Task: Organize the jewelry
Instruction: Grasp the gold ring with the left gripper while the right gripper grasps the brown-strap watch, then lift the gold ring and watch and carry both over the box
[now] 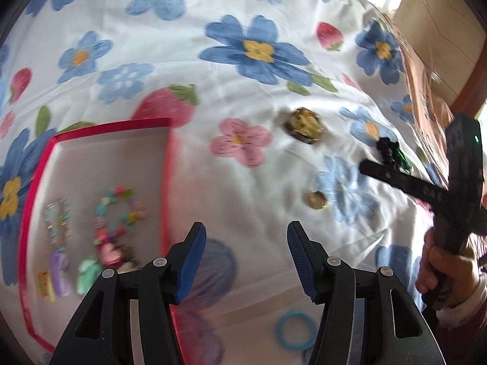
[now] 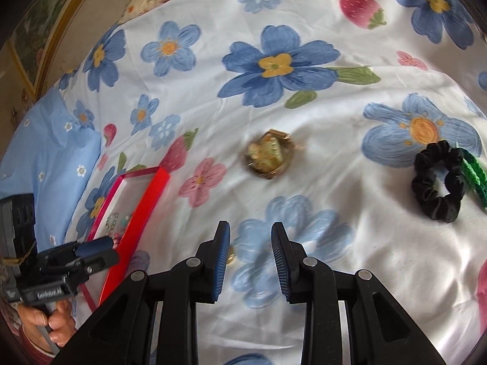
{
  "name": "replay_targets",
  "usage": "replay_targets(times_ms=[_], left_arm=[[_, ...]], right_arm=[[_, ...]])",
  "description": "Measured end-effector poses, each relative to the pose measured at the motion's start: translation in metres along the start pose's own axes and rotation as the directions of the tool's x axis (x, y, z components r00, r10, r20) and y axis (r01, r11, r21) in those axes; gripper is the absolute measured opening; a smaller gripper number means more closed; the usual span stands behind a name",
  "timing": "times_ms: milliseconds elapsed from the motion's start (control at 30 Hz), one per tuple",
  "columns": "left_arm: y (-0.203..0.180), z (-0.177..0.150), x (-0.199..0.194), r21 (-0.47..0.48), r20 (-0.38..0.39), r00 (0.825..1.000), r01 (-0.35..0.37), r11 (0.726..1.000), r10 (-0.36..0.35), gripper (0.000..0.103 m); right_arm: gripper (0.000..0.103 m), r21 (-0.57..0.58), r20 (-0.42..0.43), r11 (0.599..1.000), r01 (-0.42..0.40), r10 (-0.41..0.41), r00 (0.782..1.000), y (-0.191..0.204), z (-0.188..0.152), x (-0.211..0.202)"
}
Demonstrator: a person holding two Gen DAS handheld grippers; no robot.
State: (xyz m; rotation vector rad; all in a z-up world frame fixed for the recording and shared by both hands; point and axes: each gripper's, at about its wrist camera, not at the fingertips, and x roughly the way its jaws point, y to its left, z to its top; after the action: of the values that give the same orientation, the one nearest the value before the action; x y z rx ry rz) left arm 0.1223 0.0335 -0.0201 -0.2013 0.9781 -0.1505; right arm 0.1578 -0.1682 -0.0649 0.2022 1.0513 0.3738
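A red-rimmed tray (image 1: 166, 164) with a grey floor lies on the floral sheet and holds colourful bead bracelets (image 1: 117, 213) and small charms. It also shows in the right wrist view (image 2: 143, 210). A gold and green bracelet (image 1: 304, 125) (image 2: 269, 158), a small gold ring (image 1: 316, 200) (image 2: 230, 258), a black scrunchie (image 2: 438, 182) (image 1: 386, 149) and a green band (image 2: 473, 176) lie loose on the sheet. A blue ring (image 1: 295, 330) lies near my left gripper (image 1: 246, 261), which is open and empty beside the tray. My right gripper (image 2: 249, 261) is open and empty above the sheet, next to the gold ring.
A white bed sheet (image 2: 334, 15) with blue flowers and strawberries covers the whole surface. A light blue pillow (image 2: 45, 152) lies at the left. A cardboard box (image 1: 426, 97) stands at the bed's right edge. The person's hands hold both gripper handles.
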Motion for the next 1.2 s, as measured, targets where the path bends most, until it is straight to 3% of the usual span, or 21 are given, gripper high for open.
replay_targets(times_ms=[267, 600, 700, 833, 933, 967, 1200], left_arm=[[-0.039, 0.016, 0.053, 0.055, -0.050, 0.996, 0.080, 0.995, -0.077, 0.055], [-0.055, 0.028, 0.108, 0.079, -0.075, 0.996, 0.060, 0.995, -0.054, 0.053], [-0.055, 0.030, 0.113, 0.086, -0.067, 0.997, 0.050, 0.995, -0.045, 0.043], [-0.051, 0.032, 0.114, 0.081, -0.072, 0.996, 0.064, 0.995, -0.058, 0.022], [-0.050, 0.032, 0.113, 0.079, -0.071, 0.995, 0.077, 0.994, -0.072, 0.022], [-0.049, 0.032, 0.113, 0.078, -0.069, 0.995, 0.080, 0.994, -0.075, 0.022], [-0.042, 0.024, 0.092, 0.066, -0.051, 0.994, 0.101, 0.993, -0.097, 0.022]], right_arm=[[0.031, 0.022, 0.009, 0.999, 0.027, -0.027, 1.000, -0.027, 0.027, 0.008], [0.027, 0.011, -0.022, 0.999, 0.042, -0.041, 0.999, -0.034, 0.058, 0.051], [0.027, 0.011, -0.036, 0.999, 0.051, -0.051, 0.998, -0.036, 0.063, 0.065], [0.025, -0.008, -0.063, 0.997, 0.075, -0.076, 0.995, -0.035, 0.068, 0.084], [0.017, -0.018, -0.069, 0.996, 0.087, -0.088, 0.994, -0.035, 0.069, 0.091], [0.006, -0.020, -0.071, 0.996, 0.092, -0.093, 0.993, -0.034, 0.069, 0.091], [0.005, -0.010, -0.028, 0.998, 0.062, -0.063, 0.998, -0.025, 0.062, 0.069]])
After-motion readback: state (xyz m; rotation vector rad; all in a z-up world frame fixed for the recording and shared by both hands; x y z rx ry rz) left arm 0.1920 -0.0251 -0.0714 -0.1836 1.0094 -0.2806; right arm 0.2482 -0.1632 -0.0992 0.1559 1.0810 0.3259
